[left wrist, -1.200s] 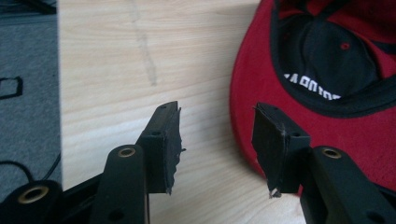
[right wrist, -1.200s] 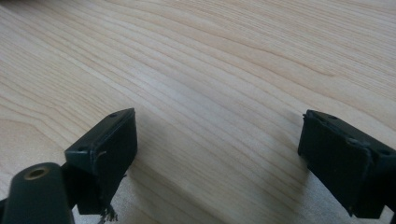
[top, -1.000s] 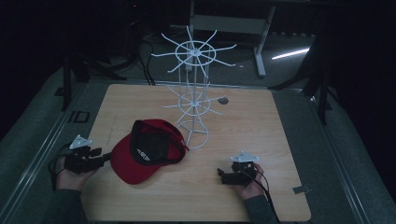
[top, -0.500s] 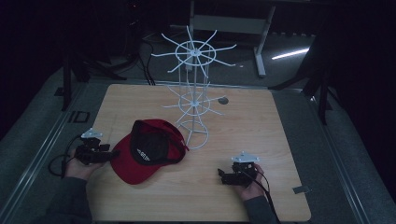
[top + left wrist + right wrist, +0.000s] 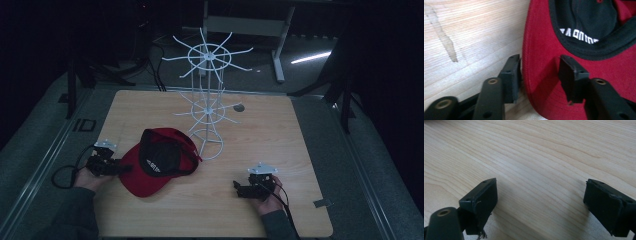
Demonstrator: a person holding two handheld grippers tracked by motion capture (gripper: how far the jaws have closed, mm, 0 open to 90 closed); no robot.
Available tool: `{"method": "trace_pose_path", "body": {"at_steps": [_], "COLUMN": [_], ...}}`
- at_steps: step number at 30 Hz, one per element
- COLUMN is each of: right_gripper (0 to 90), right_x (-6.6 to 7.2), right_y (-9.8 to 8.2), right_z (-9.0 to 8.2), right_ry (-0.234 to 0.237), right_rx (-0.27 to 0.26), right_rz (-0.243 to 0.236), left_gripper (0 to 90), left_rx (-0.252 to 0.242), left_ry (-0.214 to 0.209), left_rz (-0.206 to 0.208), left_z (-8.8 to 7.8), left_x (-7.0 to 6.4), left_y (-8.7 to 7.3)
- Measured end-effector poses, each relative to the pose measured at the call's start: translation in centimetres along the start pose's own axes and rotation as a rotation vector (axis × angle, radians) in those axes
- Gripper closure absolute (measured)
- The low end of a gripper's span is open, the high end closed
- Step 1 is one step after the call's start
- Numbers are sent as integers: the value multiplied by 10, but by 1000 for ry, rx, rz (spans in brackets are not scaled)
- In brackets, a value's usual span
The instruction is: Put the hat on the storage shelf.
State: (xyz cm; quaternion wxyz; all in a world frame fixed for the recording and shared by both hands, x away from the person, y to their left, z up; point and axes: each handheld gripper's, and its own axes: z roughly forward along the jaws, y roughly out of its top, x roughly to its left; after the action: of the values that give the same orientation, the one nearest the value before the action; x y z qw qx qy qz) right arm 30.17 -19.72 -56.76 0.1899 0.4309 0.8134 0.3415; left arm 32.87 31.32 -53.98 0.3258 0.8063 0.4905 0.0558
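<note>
A red cap [image 5: 157, 162] with a black inside lies upside down on the wooden table [image 5: 280, 145], left of centre. My left gripper [image 5: 122, 169] is at the cap's left brim. In the left gripper view its jaws straddle the brim's edge [image 5: 541, 62]: one finger [image 5: 510, 75] sits just outside the edge on the wood, the other stands over the red brim. The left gripper [image 5: 540, 71] has just been closing its jaws, and a gap still shows at the pads. My right gripper [image 5: 236, 187] rests low at the front right, open [image 5: 540, 202] over bare wood.
A white wire hat rack [image 5: 207, 105] with two rings of spokes stands just right of and behind the cap, its round base near the cap's crown. A small dark disc [image 5: 239, 107] lies behind the rack. Dark floor surrounds the table.
My left gripper has moved right and slightly down, from beside the cap onto its brim. The right gripper and the cap have kept still.
</note>
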Motion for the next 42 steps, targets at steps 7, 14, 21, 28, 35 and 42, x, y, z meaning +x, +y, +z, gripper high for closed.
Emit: {"method": "trace_pose_path", "body": {"at_steps": [7, 14, 21, 28, 35, 42], "right_gripper": [118, 118, 118, 118, 118, 118], "right_x": [0, 0, 0, 0, 0, 0], "right_y": [0, 0, 0, 0, 0, 0], "right_z": [0, 0, 0, 0, 0, 0], "right_ry": [0, 0, 0, 0, 0, 0], "right_rx": [0, 0, 0, 0, 0, 0], "right_rz": [1, 1, 1, 1, 1, 1], "left_gripper": [606, 661, 730, 837, 860, 863], "left_rx": [14, 19, 15, -70, -101, -149], "left_ry": [-29, -63, -117, -223, -222, -149], "left_rz": [0, -1, -7, -44, -27, -21], "left_z": [-3, -10, -20, -30, -36, -46], "left_x": [0, -3, -4, 0, -4, -9], "left_y": [-1, -7, -15, -19, -17, -13]}}
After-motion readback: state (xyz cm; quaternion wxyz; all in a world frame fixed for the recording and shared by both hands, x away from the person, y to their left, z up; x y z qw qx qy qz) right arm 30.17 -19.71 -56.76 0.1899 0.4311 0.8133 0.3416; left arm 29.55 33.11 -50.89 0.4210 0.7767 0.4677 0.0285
